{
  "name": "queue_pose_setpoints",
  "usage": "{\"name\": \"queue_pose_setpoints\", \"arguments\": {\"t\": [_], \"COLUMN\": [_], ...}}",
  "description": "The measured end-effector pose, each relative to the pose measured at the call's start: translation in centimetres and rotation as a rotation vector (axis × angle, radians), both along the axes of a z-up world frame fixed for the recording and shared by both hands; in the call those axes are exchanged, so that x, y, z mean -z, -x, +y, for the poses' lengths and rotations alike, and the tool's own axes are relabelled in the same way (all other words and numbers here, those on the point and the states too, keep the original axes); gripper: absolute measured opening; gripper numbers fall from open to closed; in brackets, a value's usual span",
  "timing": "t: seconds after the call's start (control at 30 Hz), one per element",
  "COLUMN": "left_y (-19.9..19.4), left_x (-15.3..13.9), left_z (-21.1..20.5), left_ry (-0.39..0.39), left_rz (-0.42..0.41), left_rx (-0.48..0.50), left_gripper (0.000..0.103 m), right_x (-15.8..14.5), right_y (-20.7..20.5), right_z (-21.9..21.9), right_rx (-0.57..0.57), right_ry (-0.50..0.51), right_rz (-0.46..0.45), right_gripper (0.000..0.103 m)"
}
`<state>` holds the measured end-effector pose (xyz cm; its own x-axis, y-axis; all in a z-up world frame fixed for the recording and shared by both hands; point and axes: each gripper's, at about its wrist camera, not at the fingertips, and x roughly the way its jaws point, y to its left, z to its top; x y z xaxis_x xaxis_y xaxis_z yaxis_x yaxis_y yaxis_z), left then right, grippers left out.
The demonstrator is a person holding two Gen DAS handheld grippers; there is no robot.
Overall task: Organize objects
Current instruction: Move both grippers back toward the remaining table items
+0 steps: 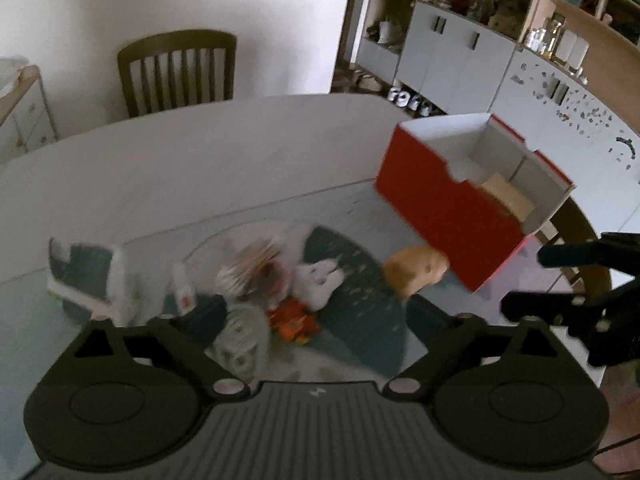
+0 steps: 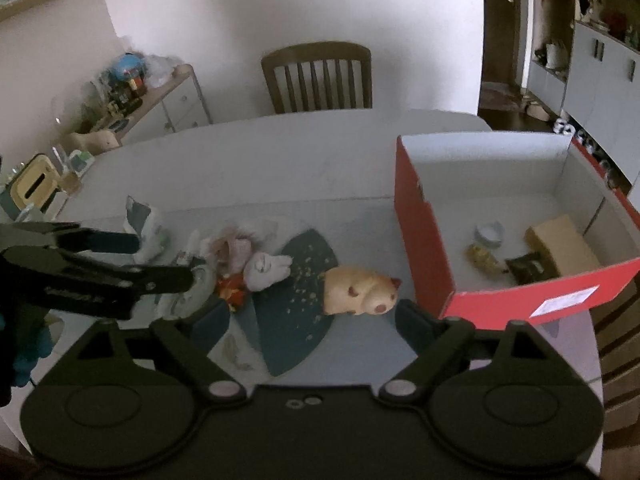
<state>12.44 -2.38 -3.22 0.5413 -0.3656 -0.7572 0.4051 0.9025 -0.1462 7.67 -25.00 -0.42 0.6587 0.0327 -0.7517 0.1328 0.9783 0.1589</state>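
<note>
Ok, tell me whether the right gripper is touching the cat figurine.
Apart. In the right wrist view the cat figurine lies on the table ahead of the open right gripper, with bare surface between it and either finger.

Wooden chair (image 2: 317,78) behind table (image 2: 280,152); cluttered sideboard (image 2: 160,100) left, cabinets (image 1: 460,56) right.

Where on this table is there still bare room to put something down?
The far half of the table, between the chair and the toy pile, is bare. The red box has free floor at its far end. It is crowded around the pile and the cat figure.
</note>
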Motion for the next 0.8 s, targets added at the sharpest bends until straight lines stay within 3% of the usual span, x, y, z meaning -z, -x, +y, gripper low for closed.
{"name": "queue_pose_setpoints", "arguments": {"t": [0.37, 0.8], "left_y": [-1.2, -3.4], "left_x": [4.9, 9.0], "left_z": [6.0, 8.1], "left_ry": [-0.019, -0.116], "left_rz": [0.084, 0.111], "left_rx": [-0.105, -0.179], "left_gripper": [0.100, 0.100], "right_x": [2.9, 5.6], "right_y": [-0.9, -3.2], "right_z": [1.5, 2.0], "right_rx": [0.079, 0.126], "right_ry": [0.032, 0.070], "right_rz": [0.060, 0.120], "right_gripper": [0.090, 0.090]}}
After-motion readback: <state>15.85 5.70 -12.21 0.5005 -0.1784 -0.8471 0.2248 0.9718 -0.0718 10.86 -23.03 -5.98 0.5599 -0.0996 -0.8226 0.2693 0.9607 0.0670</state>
